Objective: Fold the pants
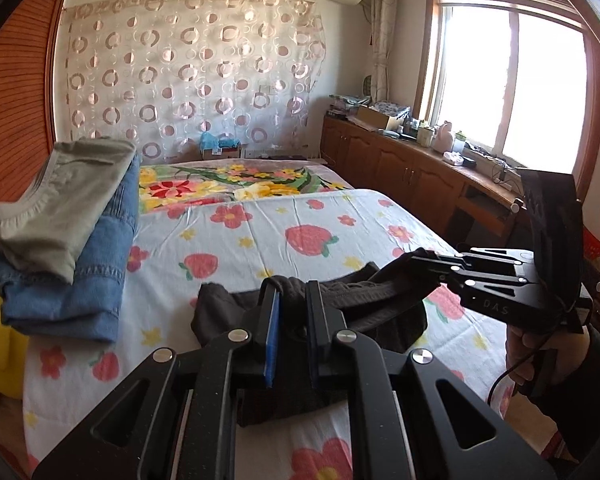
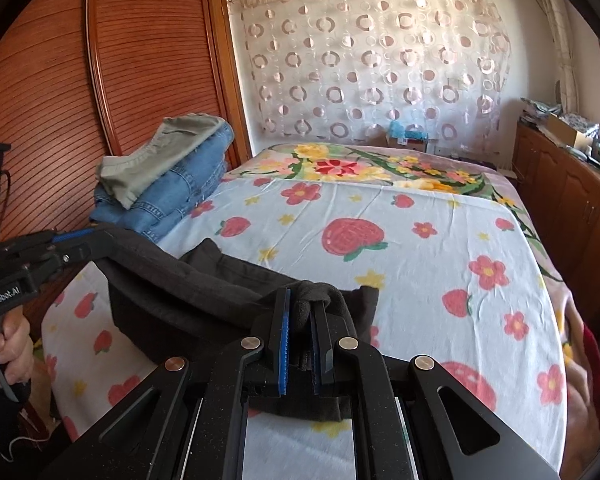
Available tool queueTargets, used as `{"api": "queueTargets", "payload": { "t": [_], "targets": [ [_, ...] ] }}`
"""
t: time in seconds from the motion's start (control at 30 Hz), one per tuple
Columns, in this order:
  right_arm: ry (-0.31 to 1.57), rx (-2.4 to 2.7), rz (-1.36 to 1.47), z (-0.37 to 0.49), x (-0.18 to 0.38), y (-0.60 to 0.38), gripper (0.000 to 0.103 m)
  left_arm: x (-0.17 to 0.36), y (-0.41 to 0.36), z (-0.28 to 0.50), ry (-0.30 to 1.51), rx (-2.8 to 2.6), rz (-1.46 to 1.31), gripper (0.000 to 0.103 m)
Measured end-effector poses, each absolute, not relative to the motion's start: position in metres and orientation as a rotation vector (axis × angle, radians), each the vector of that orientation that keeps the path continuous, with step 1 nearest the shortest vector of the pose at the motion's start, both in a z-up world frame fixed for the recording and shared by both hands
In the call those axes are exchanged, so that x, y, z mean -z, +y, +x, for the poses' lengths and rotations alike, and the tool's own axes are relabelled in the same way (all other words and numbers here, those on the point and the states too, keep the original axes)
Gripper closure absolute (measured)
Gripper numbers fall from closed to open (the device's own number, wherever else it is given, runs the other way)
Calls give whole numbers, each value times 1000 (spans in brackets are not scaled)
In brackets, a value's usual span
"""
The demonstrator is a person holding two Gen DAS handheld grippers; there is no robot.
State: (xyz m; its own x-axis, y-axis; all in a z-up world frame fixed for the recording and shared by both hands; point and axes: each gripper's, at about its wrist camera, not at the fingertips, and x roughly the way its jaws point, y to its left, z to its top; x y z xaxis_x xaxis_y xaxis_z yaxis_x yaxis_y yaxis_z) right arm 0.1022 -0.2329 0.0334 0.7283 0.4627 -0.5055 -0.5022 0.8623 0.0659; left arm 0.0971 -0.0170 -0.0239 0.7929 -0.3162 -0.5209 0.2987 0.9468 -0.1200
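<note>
On the near part of the bed [image 1: 260, 220], over its strawberry-and-flower sheet [image 2: 440, 272], the dark pants [image 2: 204, 280] are hanging bunched between the two grippers. Nearest the left wrist camera, the left gripper [image 1: 292, 300] is pinching a fold of the dark cloth between its blue-padded fingers [image 1: 274, 312], the jaws drawn narrow around the fabric. From that same view the right gripper [image 1: 428, 264] is reaching in from the right side, its tips closed on the waistband end of the pants, with the person's right hand [image 1: 520, 352] gripping its handle. Through the right wrist camera, the right gripper is likewise clamping a thick roll of the cloth between its pads, and the left gripper is showing at the left edge, closed on the far end of the pants. Lying at the bed's far left is a stack: a folded olive garment [image 1: 56, 204] resting on folded blue jeans [image 1: 72, 288]. Beyond, a wooden cabinet [image 1: 400, 168] is running under the window [image 1: 508, 88].
</note>
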Motion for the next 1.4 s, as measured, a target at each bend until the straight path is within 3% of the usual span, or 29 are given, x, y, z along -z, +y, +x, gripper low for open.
{"api": "queueTargets", "payload": {
  "t": [0.4,0.67,1.03,1.07,1.13,1.33,1.4],
  "targets": [
    [601,-528,-98,127,-24,-218,95,49,-19,115,646,299,-5,87],
    [598,-532,-107,130,-28,-218,95,45,-12,108,613,321,-42,55],
    [582,-537,-92,133,-30,-222,95,75,-3,114,724,343,-72,51],
    [578,-538,-95,132,-31,-222,95,77,-3,114,731,342,-72,38],
    [568,-538,-99,130,-32,-224,95,80,0,114,730,344,-85,22],
    [542,-517,-117,122,-37,-231,54,87,3,116,744,302,-70,22],
    [535,-523,-110,119,-38,-238,53,89,3,118,758,279,-48,22]
  ]
}}
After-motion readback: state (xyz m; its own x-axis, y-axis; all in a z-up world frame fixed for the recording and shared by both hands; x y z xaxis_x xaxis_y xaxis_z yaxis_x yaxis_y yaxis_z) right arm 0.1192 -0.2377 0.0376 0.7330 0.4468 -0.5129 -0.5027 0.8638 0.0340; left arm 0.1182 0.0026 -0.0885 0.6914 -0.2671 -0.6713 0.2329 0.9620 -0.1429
